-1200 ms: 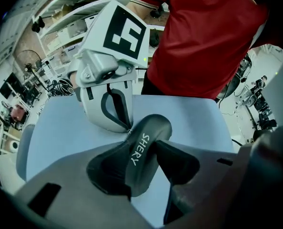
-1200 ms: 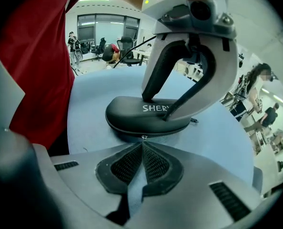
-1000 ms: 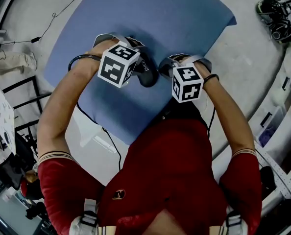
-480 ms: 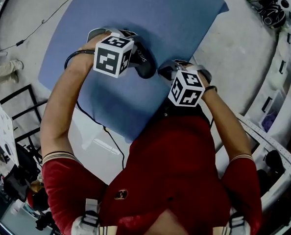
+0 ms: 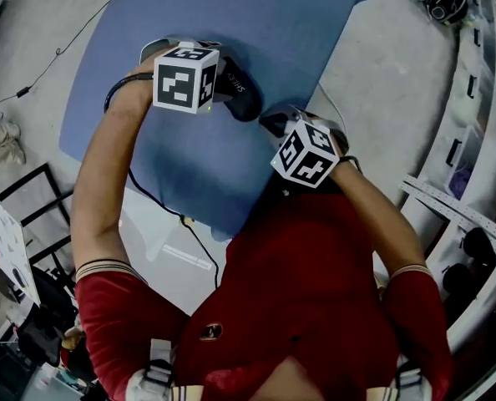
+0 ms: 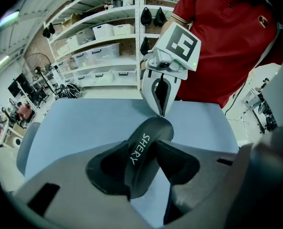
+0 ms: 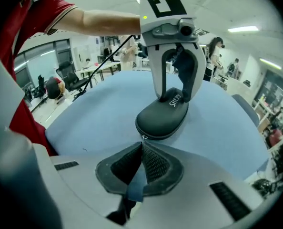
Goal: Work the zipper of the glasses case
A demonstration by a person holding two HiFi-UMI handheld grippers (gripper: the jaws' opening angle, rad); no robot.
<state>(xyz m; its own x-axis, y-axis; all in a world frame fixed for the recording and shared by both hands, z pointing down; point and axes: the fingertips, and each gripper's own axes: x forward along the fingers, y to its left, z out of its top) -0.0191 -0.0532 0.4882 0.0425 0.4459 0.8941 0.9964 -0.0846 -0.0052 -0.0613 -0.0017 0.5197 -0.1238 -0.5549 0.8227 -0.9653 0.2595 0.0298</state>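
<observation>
The glasses case (image 5: 241, 98) lay on the blue mat (image 5: 265, 23), upper centre of the head view. The left gripper (image 6: 142, 168) clamped it. The right gripper (image 7: 142, 146), jaws pressed together, seemingly pinched its tiny zipper pull (image 7: 144, 138).

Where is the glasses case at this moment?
In the head view it lies top centre on the blue mat: the glasses case has one end clamped in the left gripper, and the right gripper pinches the zipper pull at its other end.
</observation>
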